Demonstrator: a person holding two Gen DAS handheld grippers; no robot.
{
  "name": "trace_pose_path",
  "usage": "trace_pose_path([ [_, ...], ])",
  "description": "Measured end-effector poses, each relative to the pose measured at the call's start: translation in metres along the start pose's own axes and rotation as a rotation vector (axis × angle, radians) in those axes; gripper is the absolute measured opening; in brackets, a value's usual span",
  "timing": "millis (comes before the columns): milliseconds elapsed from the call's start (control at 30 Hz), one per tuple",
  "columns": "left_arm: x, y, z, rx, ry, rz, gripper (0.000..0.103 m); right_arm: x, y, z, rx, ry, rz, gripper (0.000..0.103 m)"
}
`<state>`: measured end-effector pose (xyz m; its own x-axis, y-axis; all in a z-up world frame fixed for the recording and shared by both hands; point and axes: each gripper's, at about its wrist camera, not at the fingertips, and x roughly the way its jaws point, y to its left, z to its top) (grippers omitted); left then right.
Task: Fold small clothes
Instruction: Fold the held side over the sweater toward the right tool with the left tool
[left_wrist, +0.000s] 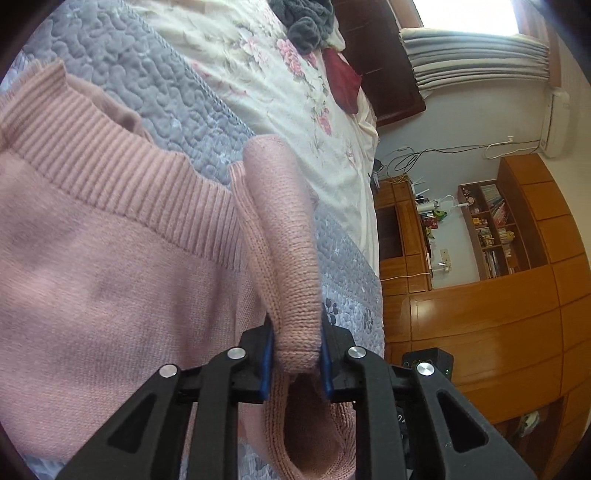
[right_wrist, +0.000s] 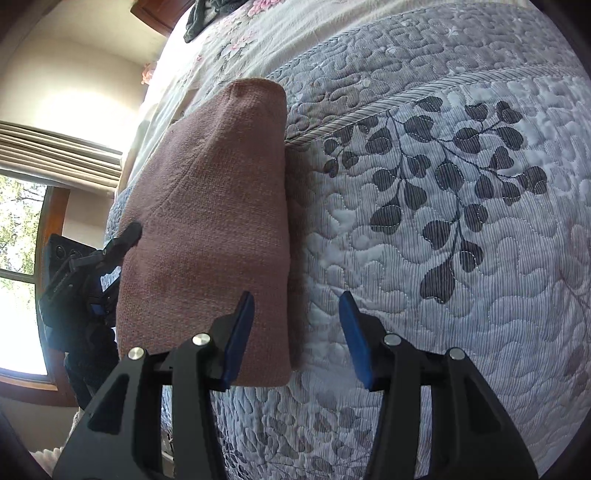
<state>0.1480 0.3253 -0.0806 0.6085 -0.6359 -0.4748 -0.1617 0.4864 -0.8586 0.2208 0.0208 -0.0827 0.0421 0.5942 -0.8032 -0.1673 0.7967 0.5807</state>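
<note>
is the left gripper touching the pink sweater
Touching. In the left wrist view the left gripper has both blue pads pressed against a fold of the pink sweater, clamped between them.

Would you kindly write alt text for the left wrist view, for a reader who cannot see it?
The left gripper is shut on a fold of the pink knitted sweater, whose ribbed hem lies across a grey quilted bedspread. Beyond lie a floral sheet and wooden cabinets.

- My left hand-held gripper (left_wrist: 296, 356) has its blue pads pinched on knit fabric.
- My right hand-held gripper (right_wrist: 297, 339) has its pads spread apart, holding nothing, pointing toward 12 o'clock.
</note>
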Motion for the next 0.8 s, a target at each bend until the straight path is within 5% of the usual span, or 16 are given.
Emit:
trace_pose_path([
  [367,-0.119,0.045,0.034,-0.004,-0.121,0.106,0.019,0.033,0.056,-0.003,-0.105,0.050,0.021,0.049],
  [800,-0.162,0.136,0.030,-0.117,-0.182,0.188,0.015,0.095,0.115,-0.030,-0.212,0.170,0.019,0.049],
])
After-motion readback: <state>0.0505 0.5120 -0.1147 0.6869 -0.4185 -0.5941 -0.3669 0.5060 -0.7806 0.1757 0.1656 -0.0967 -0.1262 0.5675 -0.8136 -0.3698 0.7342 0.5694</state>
